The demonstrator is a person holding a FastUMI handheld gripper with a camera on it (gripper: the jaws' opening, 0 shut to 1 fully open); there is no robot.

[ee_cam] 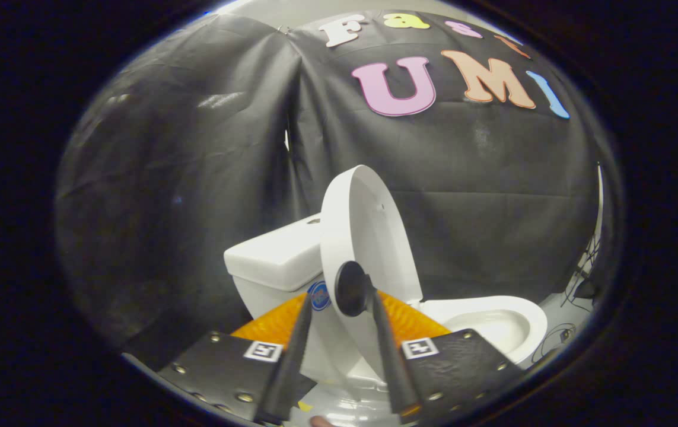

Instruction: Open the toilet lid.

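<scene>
I have the toilet lid (368, 237) raised near upright, hinged beside the tank (276, 255) and above the bowl (502, 323). The gripper (339, 308) has its jaws released and parted, straddling the lid's edge; the black round pad (350, 289) lies against the lid. I judge the lid rigid, smooth, slippery plastic of moderate weight, pivoting freely. Best hold: the thin rim, far from the hinge, pushed rather than pinched.
</scene>
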